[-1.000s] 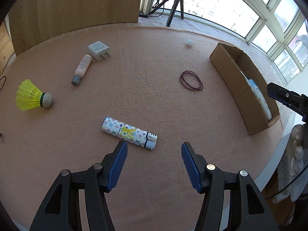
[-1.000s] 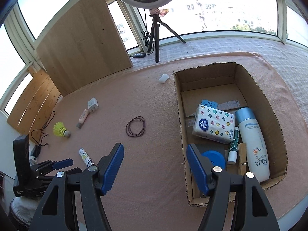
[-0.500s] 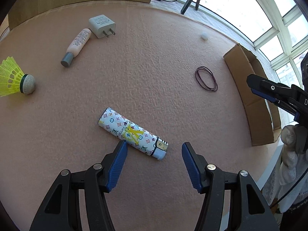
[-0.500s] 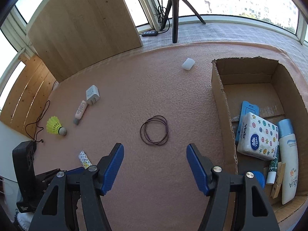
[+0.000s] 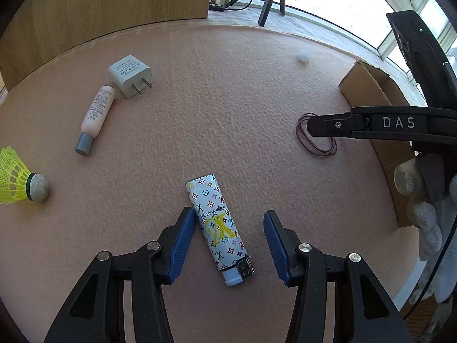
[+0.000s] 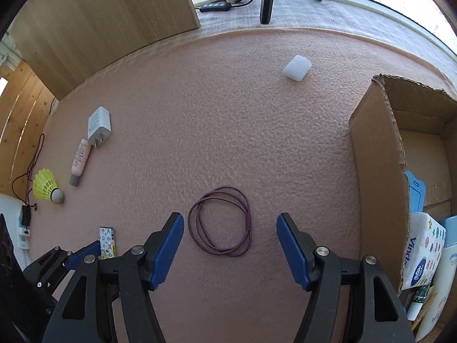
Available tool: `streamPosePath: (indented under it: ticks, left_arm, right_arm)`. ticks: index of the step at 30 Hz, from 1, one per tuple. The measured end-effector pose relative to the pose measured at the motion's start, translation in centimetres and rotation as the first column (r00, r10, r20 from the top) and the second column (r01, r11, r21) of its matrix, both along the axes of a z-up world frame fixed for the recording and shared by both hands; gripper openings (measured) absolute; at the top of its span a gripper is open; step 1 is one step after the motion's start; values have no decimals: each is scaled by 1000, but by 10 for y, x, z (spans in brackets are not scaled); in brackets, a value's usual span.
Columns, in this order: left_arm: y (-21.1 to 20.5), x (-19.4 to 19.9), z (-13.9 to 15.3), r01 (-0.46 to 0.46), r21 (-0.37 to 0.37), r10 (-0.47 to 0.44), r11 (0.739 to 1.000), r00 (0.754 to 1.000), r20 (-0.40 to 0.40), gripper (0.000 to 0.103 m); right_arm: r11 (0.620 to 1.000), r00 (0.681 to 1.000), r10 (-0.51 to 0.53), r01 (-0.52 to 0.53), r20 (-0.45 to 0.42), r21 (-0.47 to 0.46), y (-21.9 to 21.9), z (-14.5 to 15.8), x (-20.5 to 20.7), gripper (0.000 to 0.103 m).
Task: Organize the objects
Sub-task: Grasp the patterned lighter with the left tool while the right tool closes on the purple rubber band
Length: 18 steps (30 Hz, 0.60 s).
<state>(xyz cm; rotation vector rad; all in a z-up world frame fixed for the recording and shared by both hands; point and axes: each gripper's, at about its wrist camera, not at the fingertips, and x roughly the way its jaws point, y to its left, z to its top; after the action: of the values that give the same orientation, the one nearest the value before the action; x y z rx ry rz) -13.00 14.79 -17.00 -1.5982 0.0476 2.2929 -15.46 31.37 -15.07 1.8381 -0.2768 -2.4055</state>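
Note:
A white patterned lighter (image 5: pixel 218 228) lies on the pink mat between the blue pads of my left gripper (image 5: pixel 228 220). Its jaws are closing: the left pad is at the lighter's side, the right pad still stands apart from it. My right gripper (image 6: pixel 230 223) hangs open low over a dark purple elastic loop (image 6: pixel 248 223), which lies flat between its fingers without touching them. The cardboard box (image 6: pixel 377 171) stands to the right, holding a tissue pack (image 6: pixel 422 251) and bottles. One finger of the right gripper shows in the left wrist view above the loop (image 5: pixel 317 150).
On the mat's left side lie a white charger plug (image 5: pixel 130 75), a small pink tube (image 5: pixel 95 114) and a yellow shuttlecock (image 5: pixel 17 183). A small white case (image 6: pixel 297 67) lies at the back. A wooden panel and a tripod stand beyond the mat.
My left gripper came down around the lighter and its jaws narrowed. My right gripper swung left from the box and lowered over the purple loop.

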Motion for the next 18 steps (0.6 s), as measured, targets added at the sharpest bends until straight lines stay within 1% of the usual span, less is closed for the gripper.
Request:
streamPosePath:
  ticks: [1, 3, 5, 7, 9, 11, 12, 13, 14, 16, 18]
  left_arm:
    - [0, 0, 0, 6, -6, -6, 1000, 1000, -6, 47]
    - [-6, -1, -1, 7, 6, -7, 1000, 1000, -6, 43]
    - [-9, -1, -1, 14, 6, -14, 1000, 1000, -9, 34]
    - [-12, -2, -2, 27, 9, -27, 1000, 1000, -6, 31]
    - [-14, -4, -2, 22, 17, -22, 1000, 1000, -2, 29]
    - [-12, -4, -3, 19, 18, -19, 1000, 1000, -7, 28]
    - [-13, -2, -4, 17, 19, -17, 1000, 1000, -7, 28]
    - [-17, 2, -2, 15, 25, -15, 1000, 1000, -5, 27]
    - [-17, 1, -3, 17, 31, -17, 999, 1000, -5, 26]
    - [-17, 2, -3, 22, 39, -22, 999, 1000, -2, 24]
    - [-19, 5, -3, 15, 66, -16, 998, 1000, 11, 24]
  right_arm:
    - [1000, 1000, 10, -10, 6, 10, -2, -2, -1, 64]
    - [998, 999, 37, -37, 3, 43, -6, -4, -1, 64]
    - [994, 998, 69, -70, 10, 84, -12, -5, -2, 64]
    - [986, 995, 102, -103, 16, 128, -19, -7, -2, 66]
    - [968, 988, 155, -155, 16, 197, -30, -9, 2, 65]
    - [960, 983, 182, -181, 14, 212, -36, -9, 4, 63]
    - [959, 981, 192, -191, 15, 210, -37, -8, 5, 58]
    - [958, 979, 201, -201, 17, 206, -38, -7, 5, 51]
    - [957, 978, 207, -206, 16, 205, -39, -5, 5, 47]
    - [955, 975, 220, -218, 13, 203, -40, -3, 7, 20]
    - [955, 974, 227, -225, 14, 195, -42, -2, 10, 7]
